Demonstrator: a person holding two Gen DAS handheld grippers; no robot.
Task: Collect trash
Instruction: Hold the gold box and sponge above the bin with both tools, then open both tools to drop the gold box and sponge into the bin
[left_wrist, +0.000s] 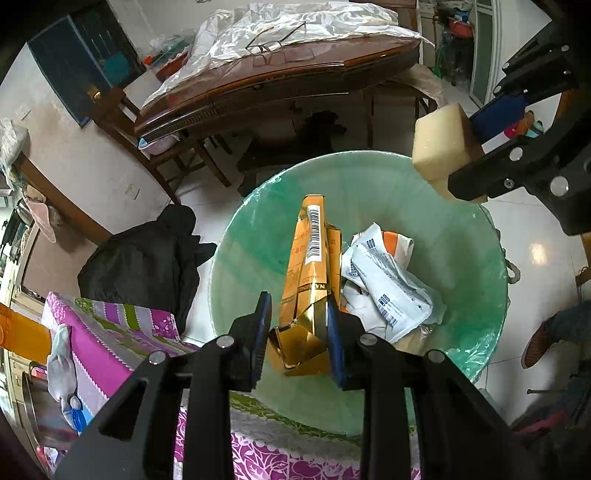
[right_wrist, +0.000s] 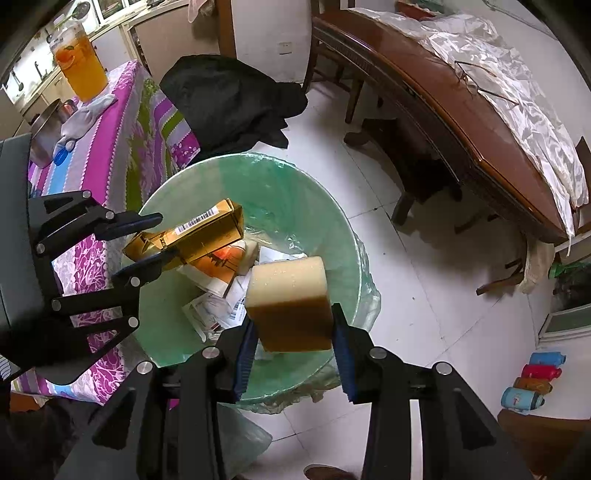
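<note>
Crushed gold-and-orange cardboard carton (left_wrist: 308, 280), pinched by left gripper (left_wrist: 297, 334); pale yellow foam sponge block (right_wrist: 290, 304), clamped by right gripper (right_wrist: 293, 356). Both poised over green-lined round trash bin (right_wrist: 177, 325), ready for dropping.

**Sponge and box held over the bin**

At lower centre the right claw (right_wrist: 293, 347) clamps a yellow sponge (right_wrist: 290, 302) above the green-lined bin (right_wrist: 343, 258). At left, the left claw (right_wrist: 151, 240) pinches a crushed gold box (right_wrist: 199, 236) over crumpled paper (right_wrist: 218, 306) inside.
</note>
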